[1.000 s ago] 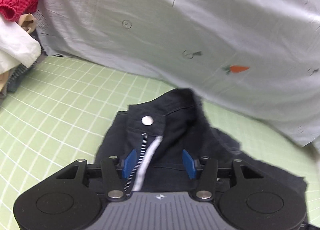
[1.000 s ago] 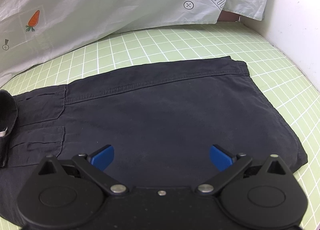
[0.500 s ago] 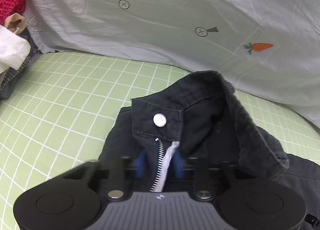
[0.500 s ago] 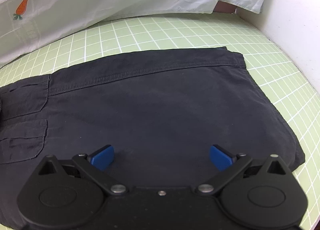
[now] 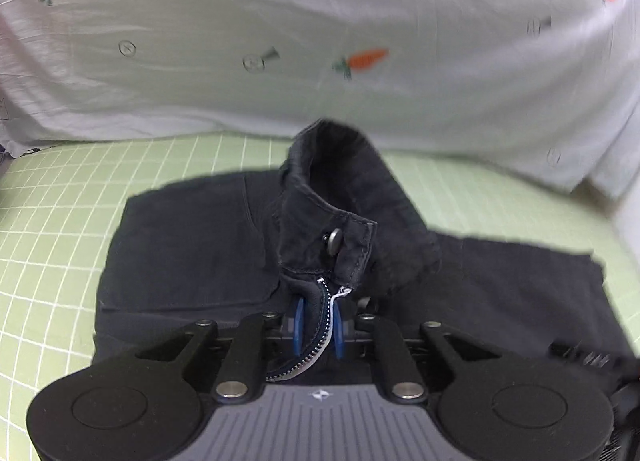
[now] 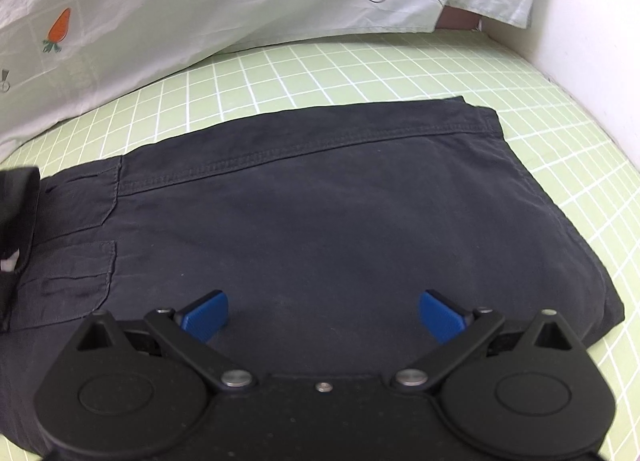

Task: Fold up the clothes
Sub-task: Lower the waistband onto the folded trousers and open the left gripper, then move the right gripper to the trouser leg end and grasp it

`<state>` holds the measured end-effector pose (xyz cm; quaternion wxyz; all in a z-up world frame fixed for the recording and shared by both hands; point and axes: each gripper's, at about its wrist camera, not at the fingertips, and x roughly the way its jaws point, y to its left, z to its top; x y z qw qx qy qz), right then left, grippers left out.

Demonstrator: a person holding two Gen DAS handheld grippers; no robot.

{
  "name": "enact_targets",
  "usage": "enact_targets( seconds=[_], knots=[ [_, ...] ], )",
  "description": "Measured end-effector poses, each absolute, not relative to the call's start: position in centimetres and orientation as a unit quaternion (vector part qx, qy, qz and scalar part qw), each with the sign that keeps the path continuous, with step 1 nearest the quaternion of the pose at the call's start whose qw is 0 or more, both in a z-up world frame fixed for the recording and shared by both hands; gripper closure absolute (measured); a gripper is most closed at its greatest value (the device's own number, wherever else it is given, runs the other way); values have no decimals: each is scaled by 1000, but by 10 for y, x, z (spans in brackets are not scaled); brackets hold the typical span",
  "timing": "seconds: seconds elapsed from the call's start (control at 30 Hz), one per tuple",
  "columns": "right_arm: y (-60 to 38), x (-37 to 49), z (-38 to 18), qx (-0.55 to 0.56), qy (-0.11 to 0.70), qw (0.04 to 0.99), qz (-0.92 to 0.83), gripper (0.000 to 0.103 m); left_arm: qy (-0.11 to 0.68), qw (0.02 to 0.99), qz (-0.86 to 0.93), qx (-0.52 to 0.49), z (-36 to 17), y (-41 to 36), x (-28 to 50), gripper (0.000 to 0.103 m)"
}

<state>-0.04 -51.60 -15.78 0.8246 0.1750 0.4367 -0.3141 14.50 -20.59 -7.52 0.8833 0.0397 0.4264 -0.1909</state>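
While the left tongs (image 5: 316,323) pinch the zipper fly of the black shorts (image 6: 320,221), waistband (image 5: 332,181) lifted toward 12 o'clock, the right tongs (image 6: 323,315) hang wide over the flat fabric; shorts lie on the green grid surface (image 6: 360,65)

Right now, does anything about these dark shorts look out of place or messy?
Only the fly end. The left gripper is shut on the open zipper of the dark shorts, lifting the waistband into a hump off the green mat. The leg under the open right gripper lies flat.
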Motion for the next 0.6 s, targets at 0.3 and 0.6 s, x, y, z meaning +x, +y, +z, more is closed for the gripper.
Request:
enact_targets(
  seconds=[0.3,0.6],
  knots=[
    [-526,-13,-155,200,425,817,-335,0,454,866,-203,-47,-56,-193,162,51],
    [-534,-16,-156,206,426,811,-344,0,442,877,-152,-116,-26,-172,181,26]
  ],
)
